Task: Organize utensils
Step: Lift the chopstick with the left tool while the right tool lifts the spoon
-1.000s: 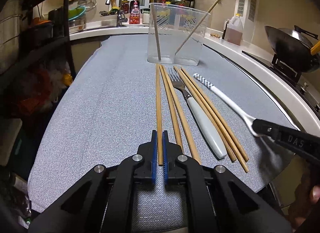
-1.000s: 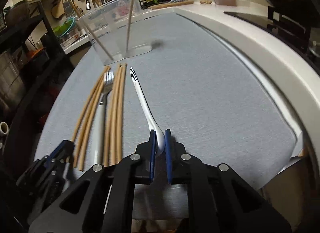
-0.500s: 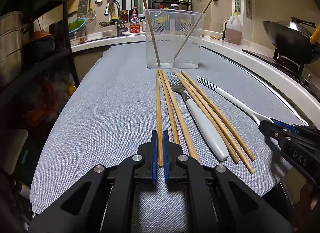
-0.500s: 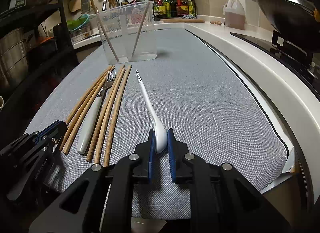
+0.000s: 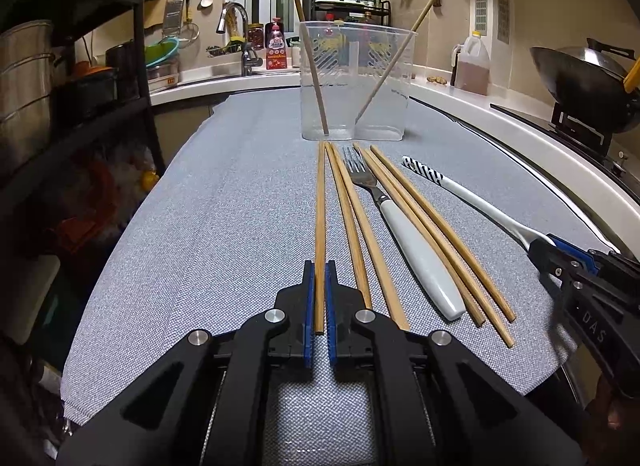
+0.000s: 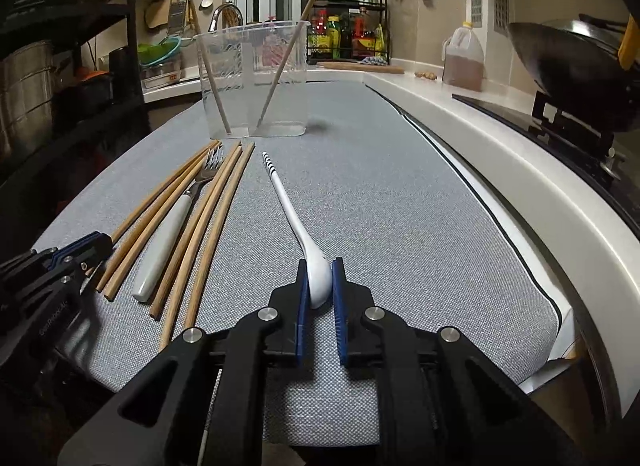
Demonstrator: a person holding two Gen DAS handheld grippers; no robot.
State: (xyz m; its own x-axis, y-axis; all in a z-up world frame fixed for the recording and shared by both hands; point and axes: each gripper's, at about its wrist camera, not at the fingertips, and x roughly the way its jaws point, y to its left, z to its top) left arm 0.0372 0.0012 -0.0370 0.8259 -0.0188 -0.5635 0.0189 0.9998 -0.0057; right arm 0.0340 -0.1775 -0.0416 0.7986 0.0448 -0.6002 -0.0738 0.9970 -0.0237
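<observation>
My left gripper (image 5: 319, 266) is shut on the near end of one wooden chopstick (image 5: 320, 205), which lies flat on the grey mat (image 5: 224, 225). Several more chopsticks (image 5: 424, 221) and a white-handled fork (image 5: 416, 258) lie beside it. My right gripper (image 6: 320, 266) holds the bowl of a white spoon (image 6: 288, 205) with a striped handle tip; its jaws are closing and both pads touch the bowl. A clear plastic holder (image 5: 356, 77) stands upright at the far end with two chopsticks leaning in it. Each gripper shows in the other's view: right gripper (image 5: 544, 244), left gripper (image 6: 100, 240).
A wok (image 5: 580, 81) sits on the stove at the right, past the white counter edge (image 6: 520, 169). An oil jug (image 6: 462, 61) and a spice rack (image 6: 348, 25) stand at the back. Black shelves (image 5: 80, 85) with pots line the left. The mat's near edge is just under both grippers.
The right gripper has rolled level and sunk, so the spoon now lies along the mat. Its jaws stand slightly wider around the bowl. The left gripper and its chopstick have stayed put.
</observation>
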